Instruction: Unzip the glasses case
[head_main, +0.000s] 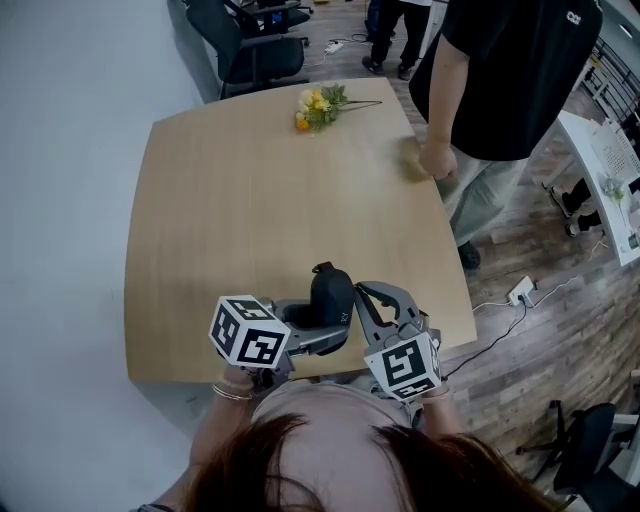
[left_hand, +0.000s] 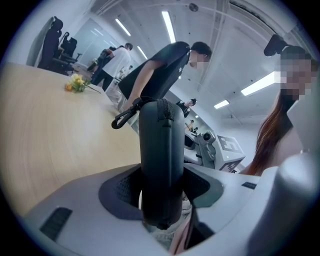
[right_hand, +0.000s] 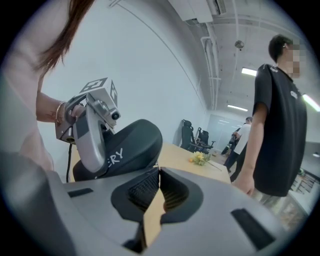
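Note:
The black glasses case (head_main: 331, 292) is held up over the wooden table's (head_main: 240, 200) near edge. My left gripper (head_main: 316, 326) is shut on its lower part. In the left gripper view the case (left_hand: 161, 150) stands edge-on between the jaws, its zip seam running over the top, and a black loop (left_hand: 122, 119) hangs off to its left. My right gripper (head_main: 377, 296) sits just right of the case, apart from it, shut with nothing between its jaws. In the right gripper view the case (right_hand: 131, 144) and the left gripper (right_hand: 92, 134) lie to the left of the closed right gripper (right_hand: 159, 174).
A small bunch of yellow flowers (head_main: 318, 105) lies at the table's far edge. A person in a black shirt (head_main: 505, 80) stands at the far right corner, one hand (head_main: 437, 160) at the table's rim. Office chairs (head_main: 250, 45) stand behind. A power strip (head_main: 520, 292) lies on the floor to the right.

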